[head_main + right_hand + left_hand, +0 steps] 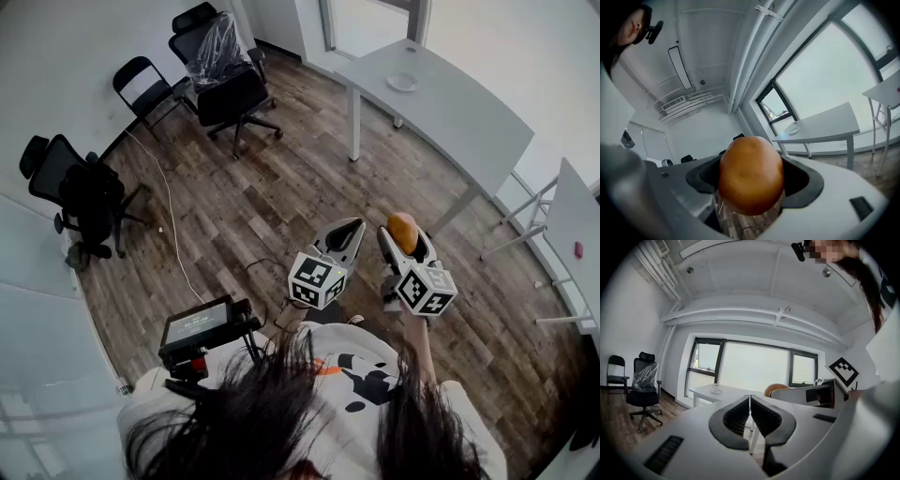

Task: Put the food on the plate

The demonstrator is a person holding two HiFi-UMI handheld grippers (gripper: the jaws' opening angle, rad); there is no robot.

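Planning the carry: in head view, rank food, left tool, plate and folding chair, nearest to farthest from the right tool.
1. Food, held in the right tool.
2. Left tool, close on its left.
3. Plate, on the white table ahead.
4. Folding chair, far left by the wall.

Ahead, open wooden floor [281, 187] right up to the far table [459, 117], with free room over its top around the plate [402, 82]. Far left, blocked by office chairs [230, 94] and a folding chair [142, 86]. Near left, hemmed by a screen on a stand [202, 328]; on the right, by a second table [572, 220]. Along the left floor, a loose cable [173, 225].
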